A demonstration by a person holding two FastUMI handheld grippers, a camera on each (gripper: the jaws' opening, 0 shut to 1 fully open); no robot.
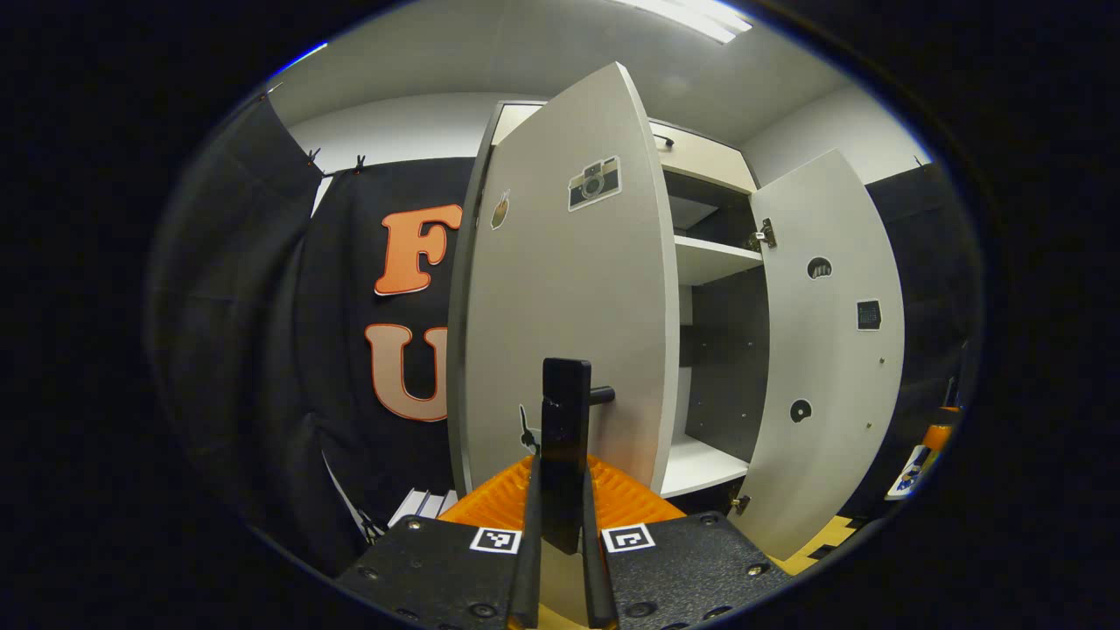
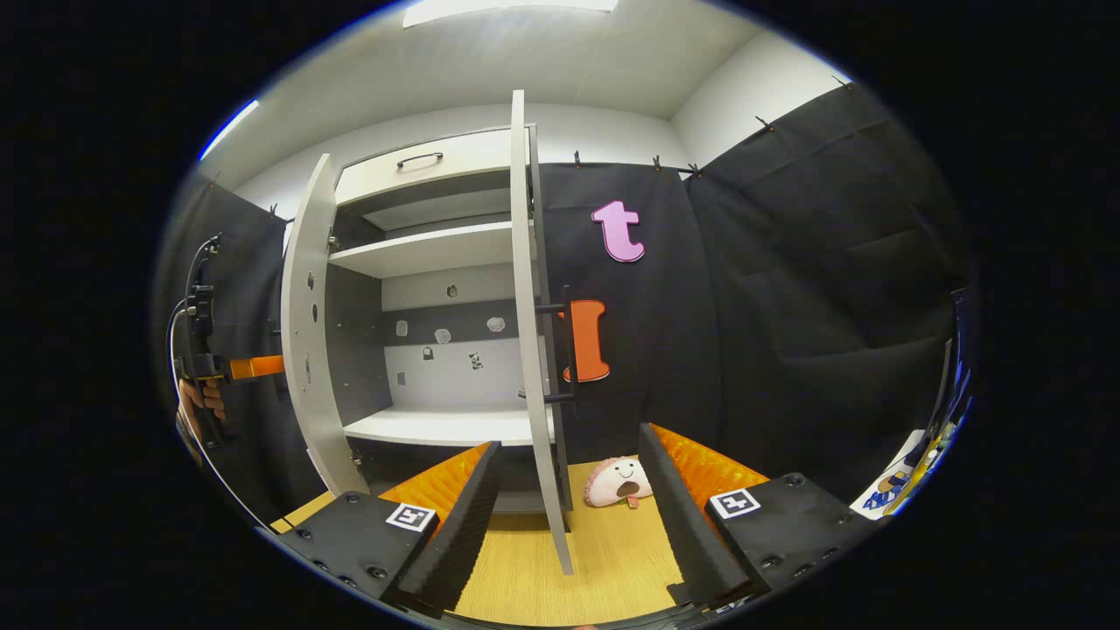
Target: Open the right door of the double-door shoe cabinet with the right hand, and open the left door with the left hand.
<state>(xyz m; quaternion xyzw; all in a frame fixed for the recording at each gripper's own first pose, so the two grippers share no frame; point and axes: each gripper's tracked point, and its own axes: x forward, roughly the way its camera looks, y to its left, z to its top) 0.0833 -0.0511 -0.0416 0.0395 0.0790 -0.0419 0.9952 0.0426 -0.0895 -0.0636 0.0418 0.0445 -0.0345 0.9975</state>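
Note:
The white double-door shoe cabinet [image 2: 437, 249] stands with both doors swung out. In the left gripper view the left door [image 1: 560, 289] is close ahead, and my left gripper [image 1: 560, 472] is shut on its black bar handle [image 1: 565, 394]. The right door [image 1: 827, 350] hangs open further right. In the right gripper view the right door [image 2: 525, 332] is seen edge-on with its black handle [image 2: 569, 346] on the far side. My right gripper [image 2: 569, 446] is open, its fingers standing apart on either side of the door's edge without touching it. A hand holds the left gripper [image 2: 197, 350] behind the left door [image 2: 306, 332].
Inside the cabinet are white shelves [image 2: 442, 424] and a back panel with small stickers. A drawer with a black handle [image 2: 420, 159] tops it. A pink and white plush toy [image 2: 617, 481] lies on the wooden floor [image 2: 525, 569] by the right door. Black cloth walls surround the booth.

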